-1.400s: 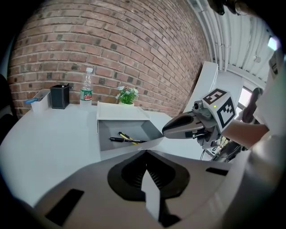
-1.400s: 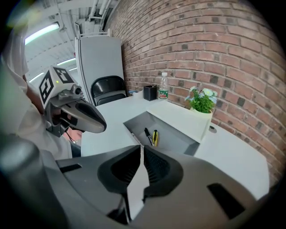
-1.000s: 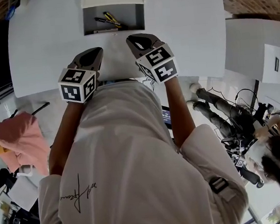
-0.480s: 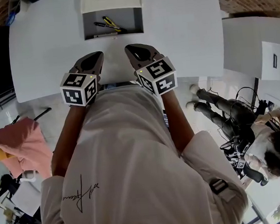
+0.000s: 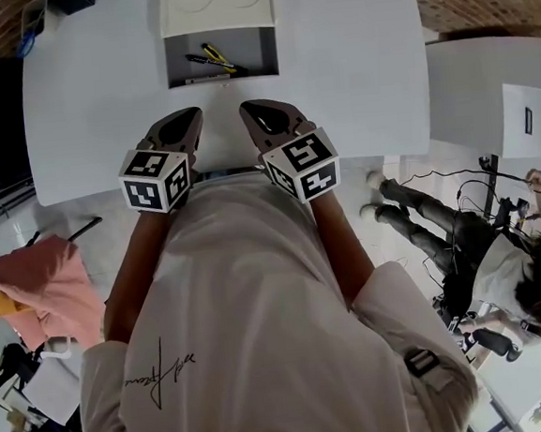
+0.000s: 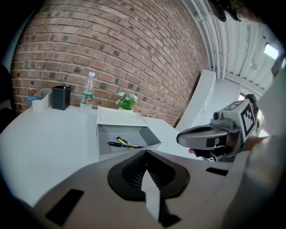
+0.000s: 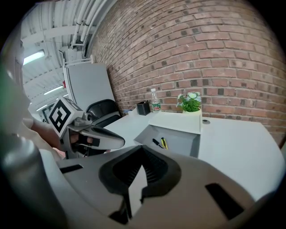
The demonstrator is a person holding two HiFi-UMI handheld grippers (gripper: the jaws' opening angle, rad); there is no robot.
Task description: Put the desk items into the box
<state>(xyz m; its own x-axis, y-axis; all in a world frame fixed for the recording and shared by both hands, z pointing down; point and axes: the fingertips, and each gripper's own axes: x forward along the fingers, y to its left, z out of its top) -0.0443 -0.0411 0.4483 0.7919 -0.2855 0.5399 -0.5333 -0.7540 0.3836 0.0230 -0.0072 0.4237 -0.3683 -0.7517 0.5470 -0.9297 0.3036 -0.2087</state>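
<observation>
A grey open box (image 5: 252,44) with its white lid (image 5: 216,2) folded back sits at the far middle of the white table (image 5: 352,71). Yellow and black pens (image 5: 208,59) lie inside it. My left gripper (image 5: 190,120) hovers over the table's near edge, a little short of the box, shut and empty. My right gripper (image 5: 252,112) is beside it, also shut and empty. The left gripper view shows the box (image 6: 105,139), the pens (image 6: 124,144) and the right gripper (image 6: 203,136). The right gripper view shows the box (image 7: 183,139) and the left gripper (image 7: 99,137).
Along the brick wall stand a water bottle (image 6: 88,94), a black pen cup (image 6: 60,97), a small potted plant (image 6: 126,101) and a white tray (image 6: 39,99). A black chair (image 7: 101,112) is at the table's left. Another person (image 5: 501,265) sits at the right.
The right gripper has drawn back a little from the box and nearer the left one. The table sits slightly lower in the head view. Both grippers stay shut.
</observation>
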